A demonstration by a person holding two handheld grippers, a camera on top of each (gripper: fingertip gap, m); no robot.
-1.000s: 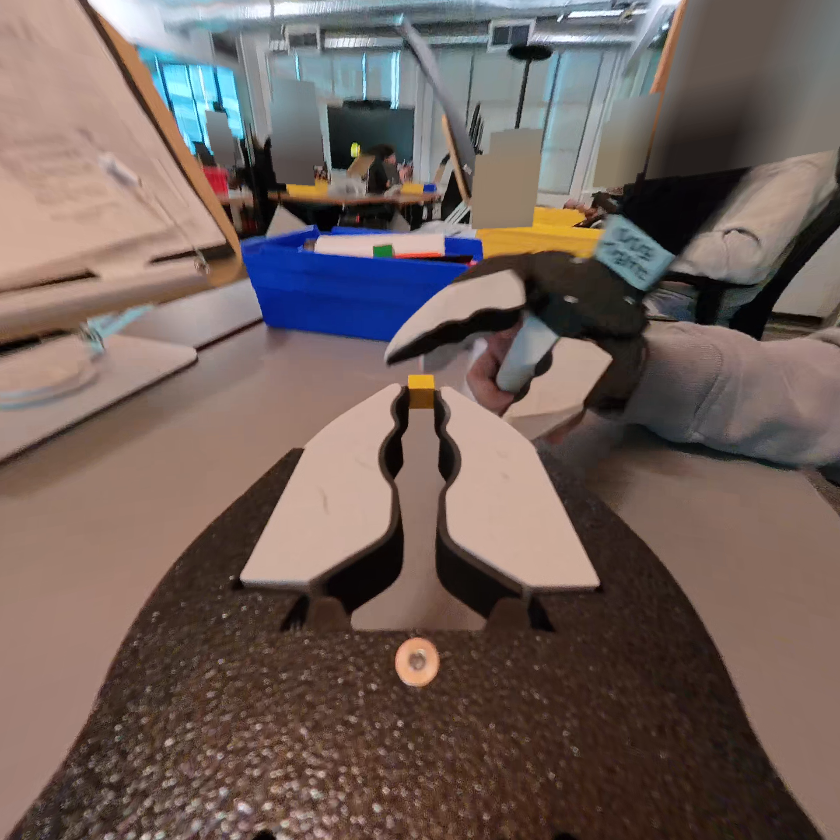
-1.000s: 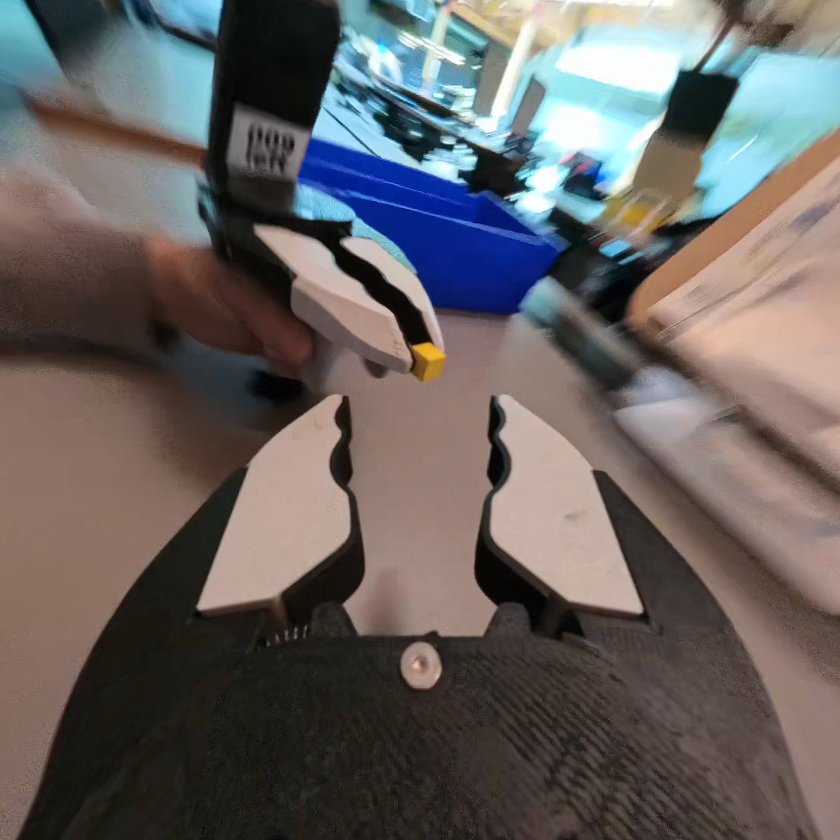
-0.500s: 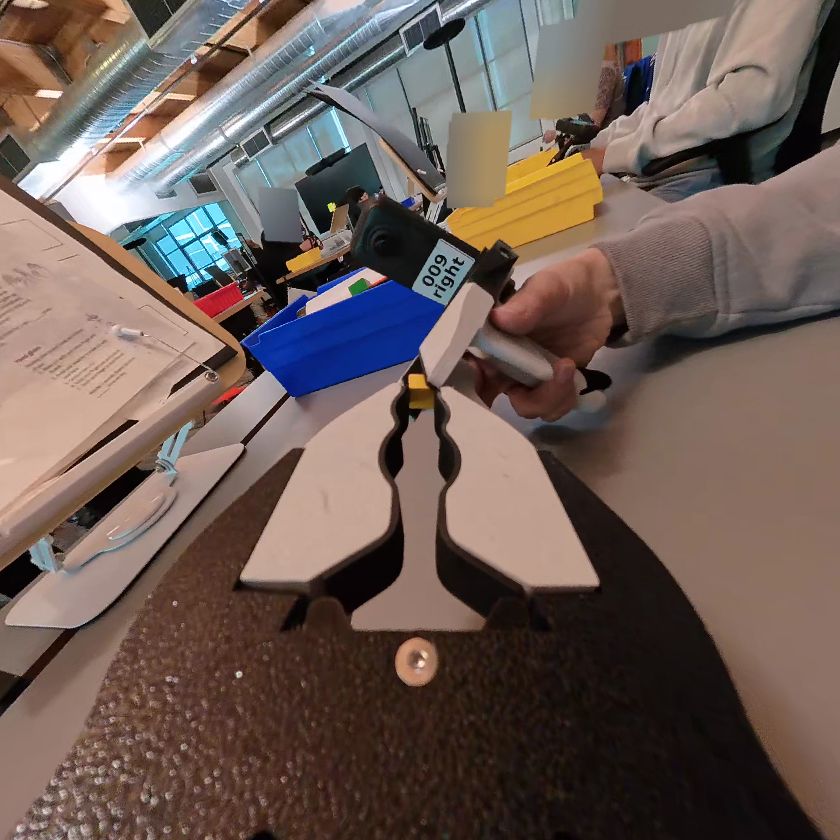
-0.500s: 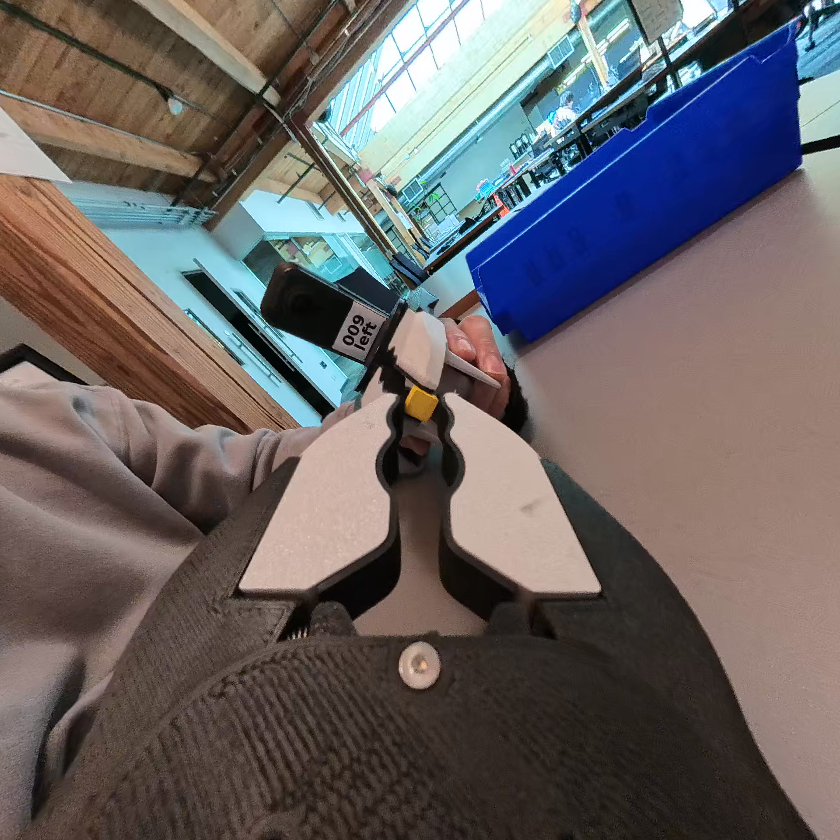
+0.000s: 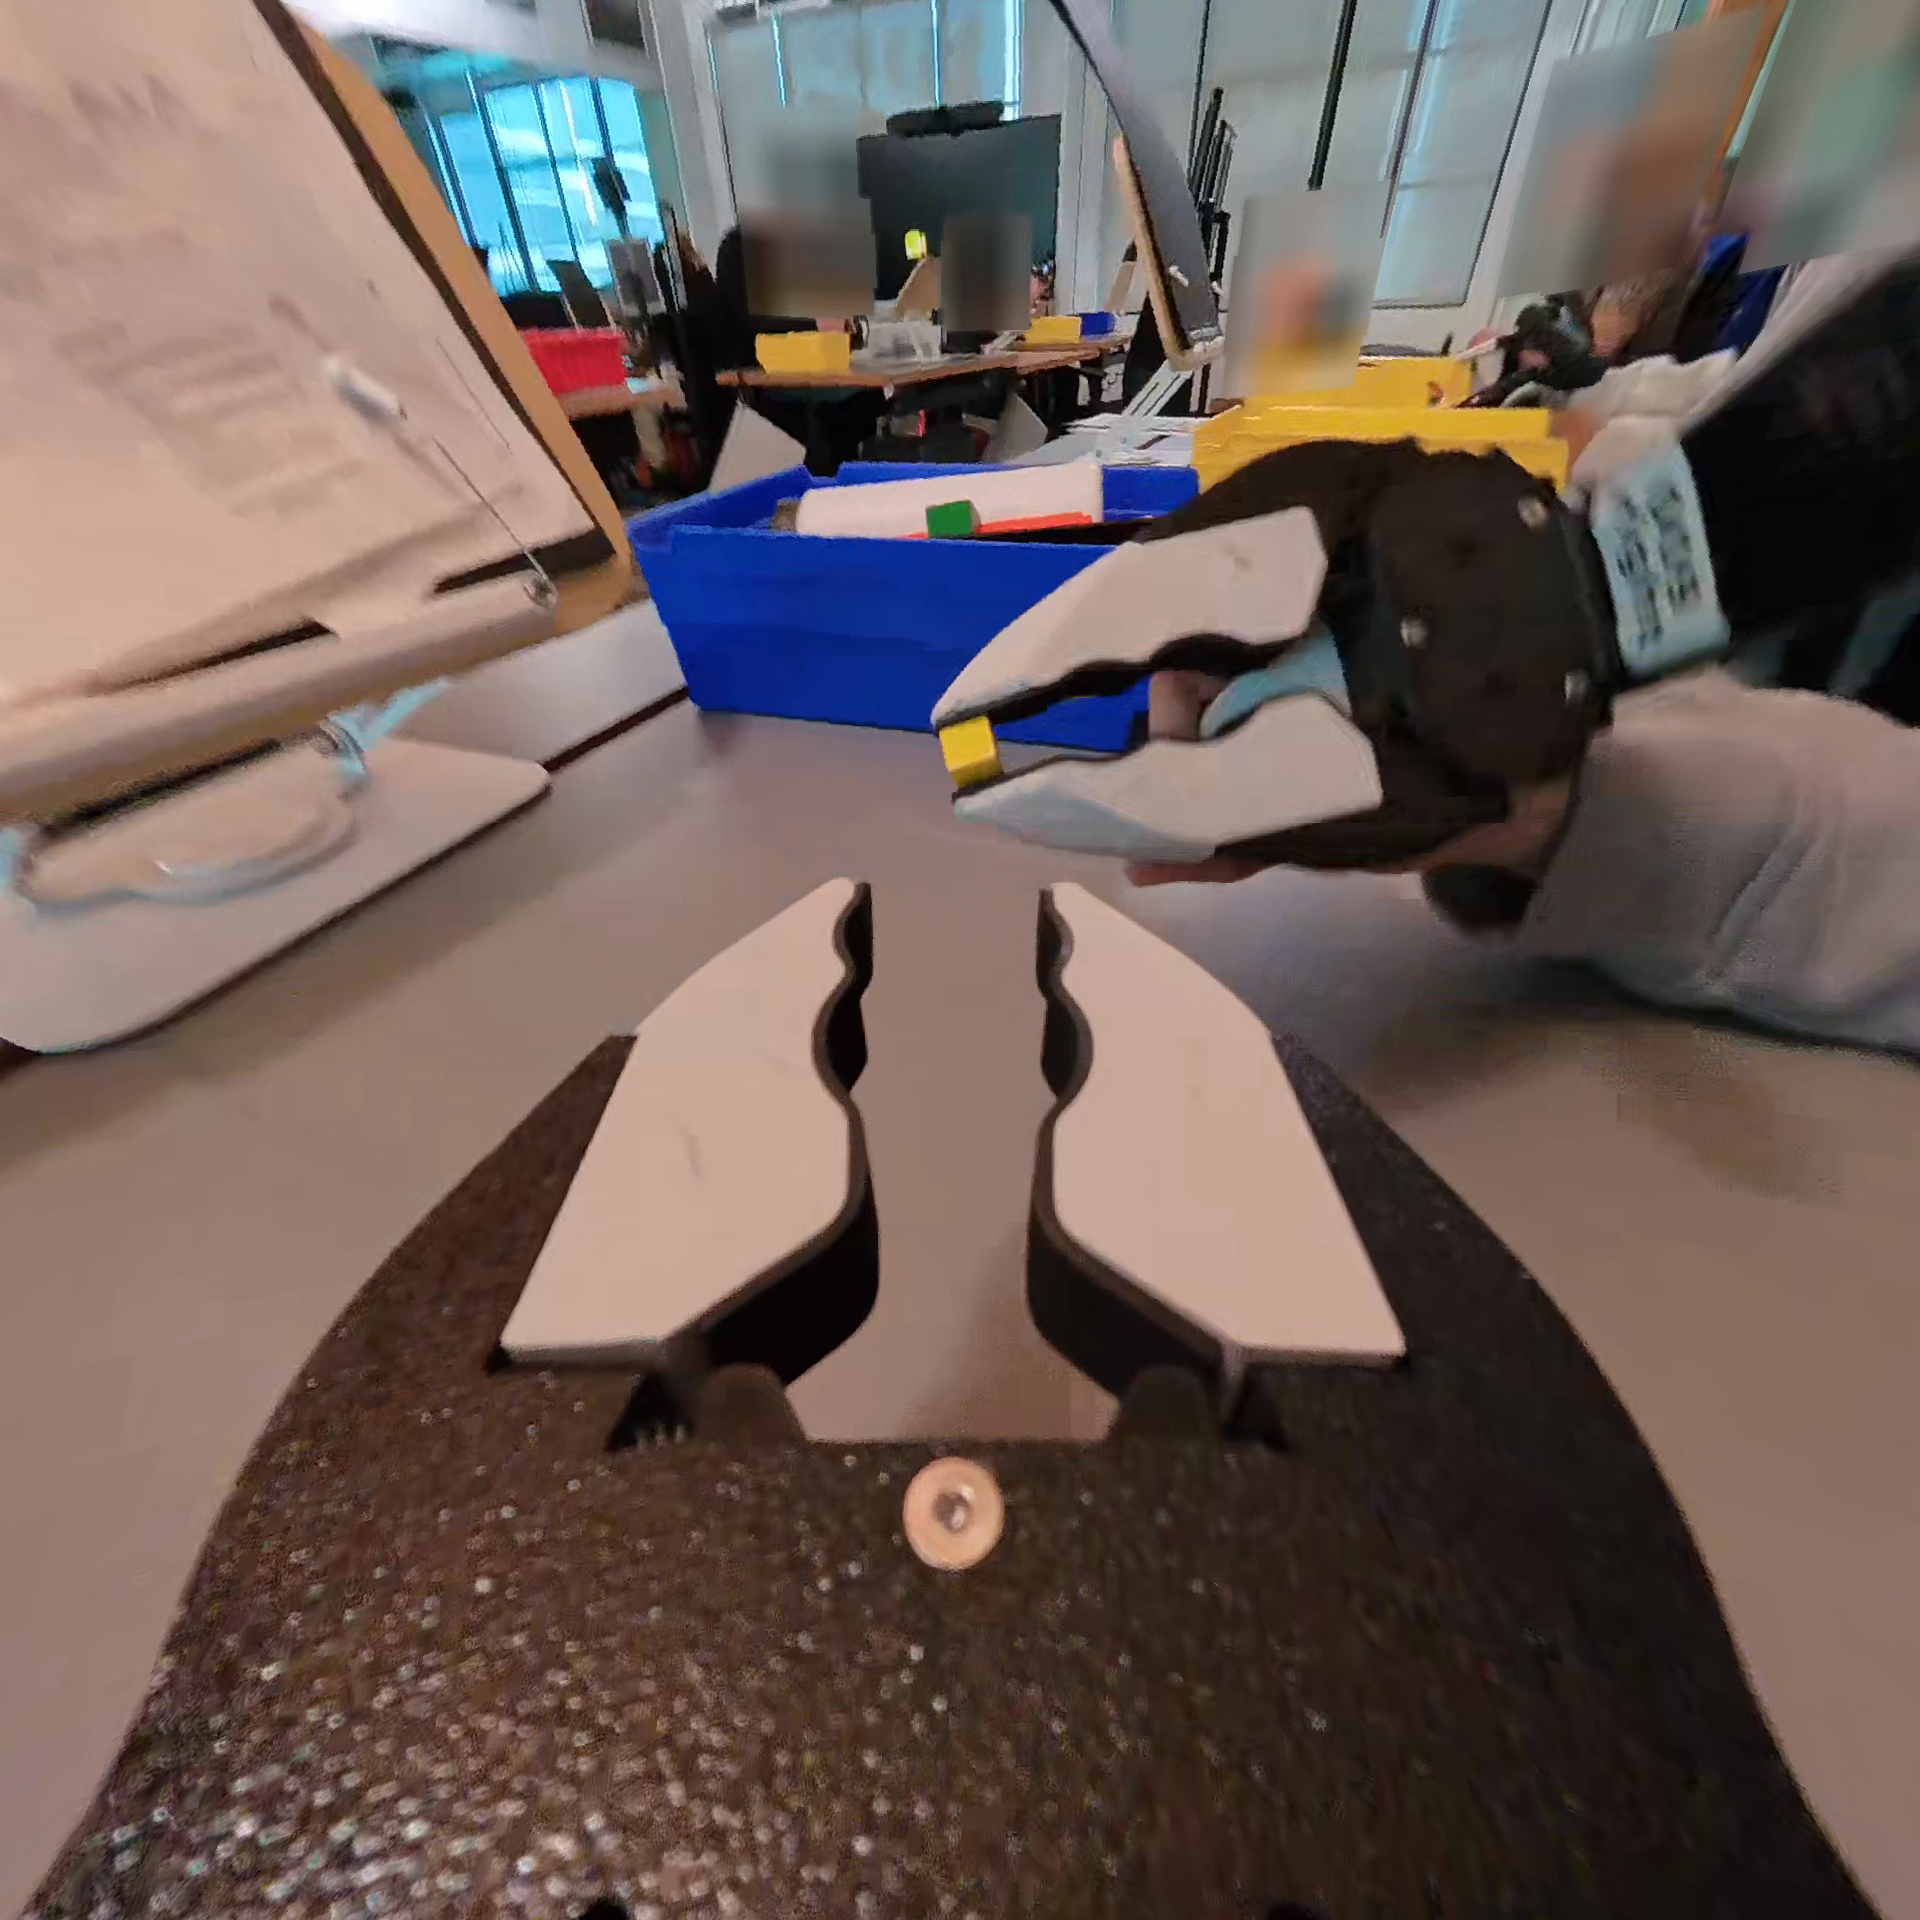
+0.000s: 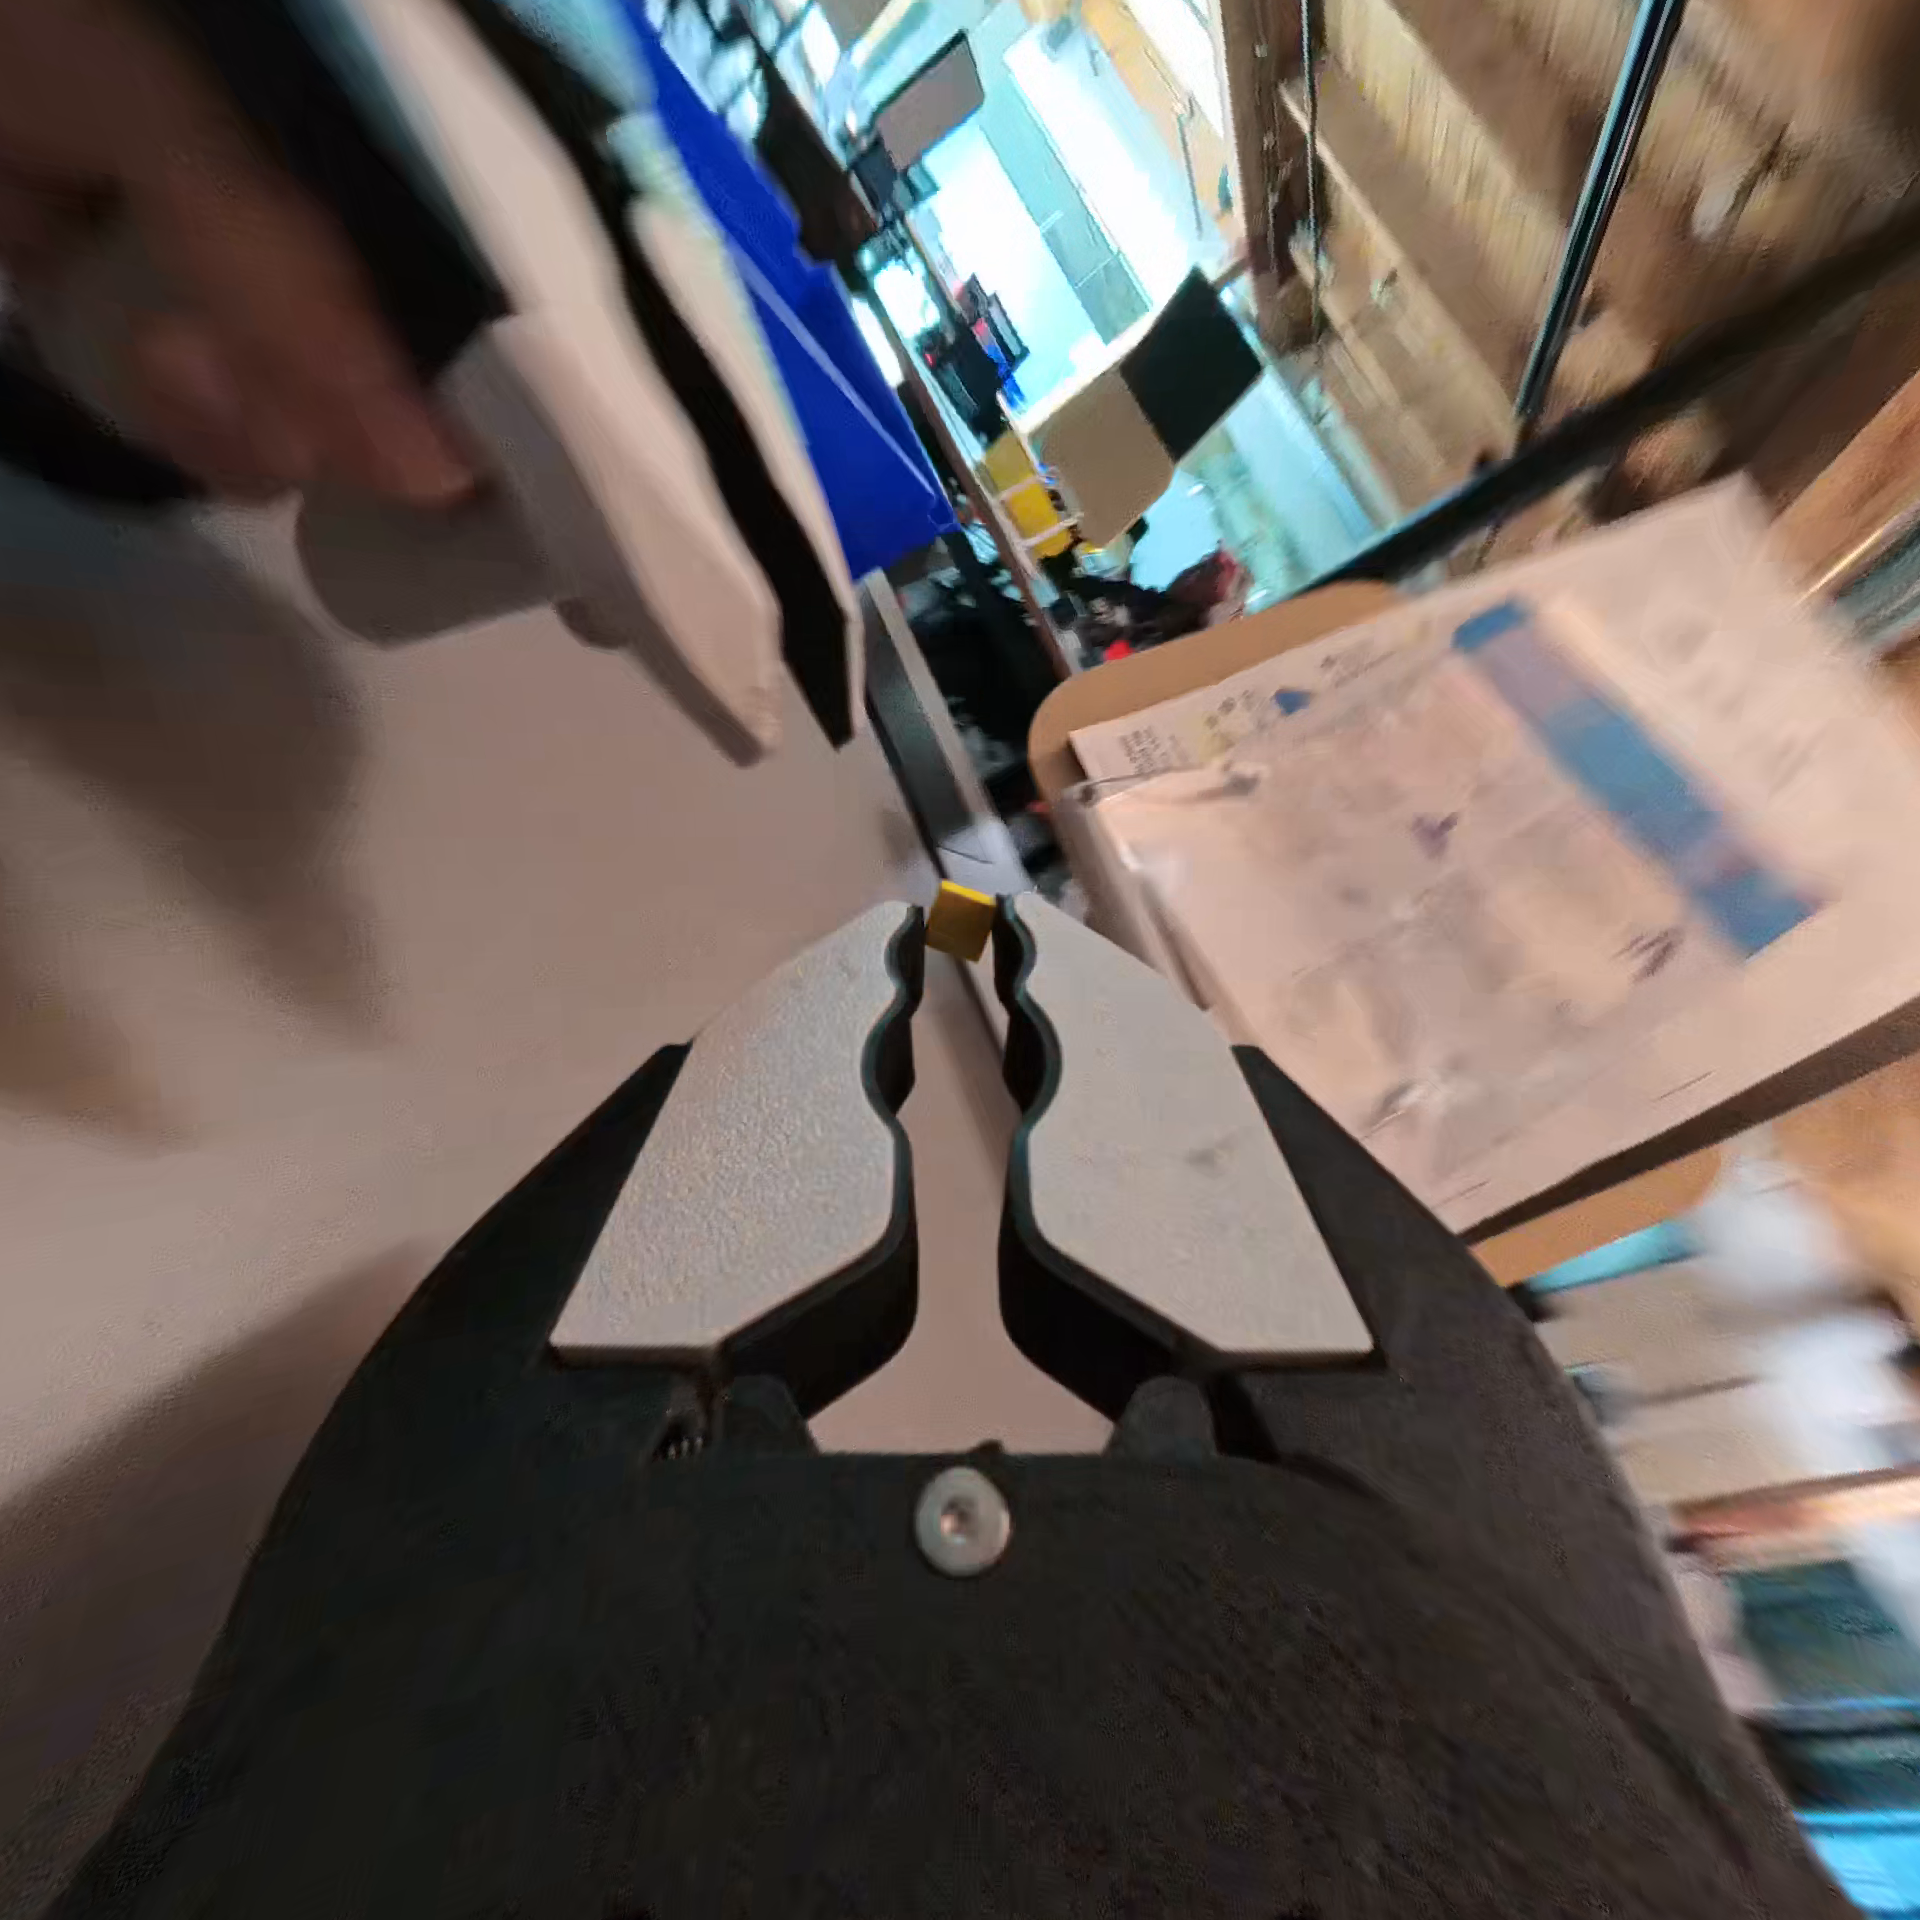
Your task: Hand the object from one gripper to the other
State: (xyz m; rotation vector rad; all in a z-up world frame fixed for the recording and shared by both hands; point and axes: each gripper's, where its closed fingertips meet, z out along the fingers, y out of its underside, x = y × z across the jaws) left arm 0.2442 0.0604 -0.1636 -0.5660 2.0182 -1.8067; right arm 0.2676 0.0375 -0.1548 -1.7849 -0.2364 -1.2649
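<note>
A small yellow cube (image 5: 968, 750) sits pinched between the tips of my right gripper (image 5: 961, 750), which lies on its side ahead and to the right in the left wrist view. In the right wrist view the cube (image 6: 958, 925) is held at the tips of the right gripper (image 6: 958, 920). My left gripper (image 5: 954, 899) is open and empty, its tips just below and short of the cube. It also shows in the right wrist view (image 6: 795, 717), up and to the left, apart from the cube.
A blue bin (image 5: 883, 613) with a white roll and a green cube stands behind. A paper stand (image 5: 239, 436) on a white base is at the left. A grey-sleeved arm (image 5: 1756, 862) lies on the grey table (image 5: 520, 987) at the right. Yellow bins stand farther back.
Both grippers held the cube half a second ago. The left gripper has opened and drawn back; the right gripper keeps the cube and has swung away, turning on its side.
</note>
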